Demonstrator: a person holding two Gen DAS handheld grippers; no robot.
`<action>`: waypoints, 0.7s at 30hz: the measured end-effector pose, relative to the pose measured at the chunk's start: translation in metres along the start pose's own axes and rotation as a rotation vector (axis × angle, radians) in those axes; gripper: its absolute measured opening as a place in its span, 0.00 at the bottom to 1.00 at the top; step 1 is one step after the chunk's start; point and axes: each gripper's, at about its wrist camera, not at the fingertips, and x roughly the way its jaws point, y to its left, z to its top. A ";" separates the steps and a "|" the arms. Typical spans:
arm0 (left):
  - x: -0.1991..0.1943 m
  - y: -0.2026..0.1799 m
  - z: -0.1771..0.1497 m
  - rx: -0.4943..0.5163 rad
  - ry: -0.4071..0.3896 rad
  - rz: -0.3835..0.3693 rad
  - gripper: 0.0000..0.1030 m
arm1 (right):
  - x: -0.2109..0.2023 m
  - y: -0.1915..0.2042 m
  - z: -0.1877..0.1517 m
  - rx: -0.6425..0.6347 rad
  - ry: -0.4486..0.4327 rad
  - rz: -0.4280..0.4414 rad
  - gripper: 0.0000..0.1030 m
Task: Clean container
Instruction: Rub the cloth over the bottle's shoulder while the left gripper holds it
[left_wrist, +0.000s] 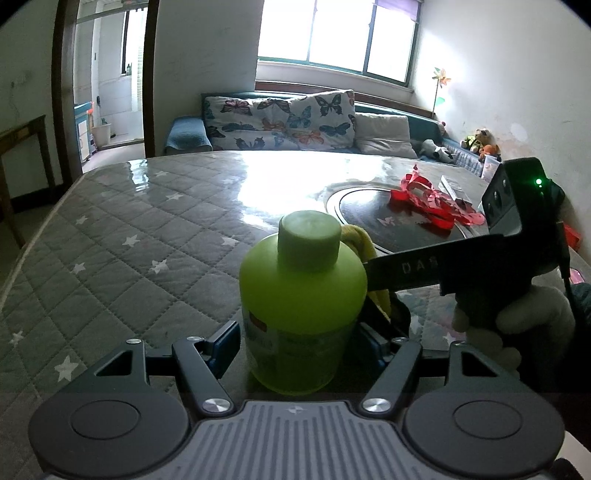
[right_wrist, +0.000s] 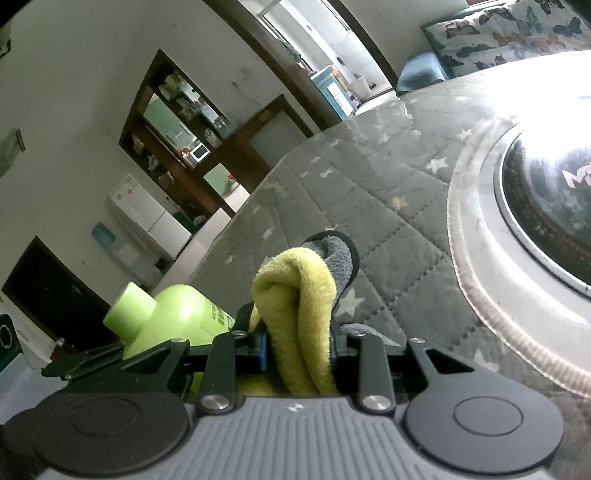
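Wiping looks to be the step in hand: the left hand-held gripper (left_wrist: 295, 343) pinches the lower body of the green bottle (left_wrist: 301, 295), holding it upright near the table (left_wrist: 147, 229) edge closest to the person. The right hand-held gripper (right_wrist: 297, 345) is clamped on a folded yellow cloth (right_wrist: 299, 295) with a grey backing, pressed at the bottle's right side.

To do it well, judging from here: keep the left grip firm and low so the bottle doesn't twist; sweep the cloth around the shoulder and down the wall, turning the bottle to reach the far side. The cloth is bunched thick, so contact is likely patchy.

Bottle: lime-green, opaque shoulder, wide cap on, translucent lower part with a label. No dirt discernible; whether it is already clean cannot be told.
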 end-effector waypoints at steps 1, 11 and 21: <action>-0.001 0.000 -0.001 -0.002 0.000 0.001 0.69 | 0.000 0.000 -0.002 -0.002 0.005 -0.004 0.28; -0.012 0.004 -0.007 -0.017 -0.008 0.022 0.69 | -0.006 0.004 -0.018 -0.030 0.028 -0.046 0.27; -0.015 0.005 -0.006 -0.024 -0.023 0.020 0.69 | -0.028 0.018 -0.033 -0.030 -0.001 -0.028 0.27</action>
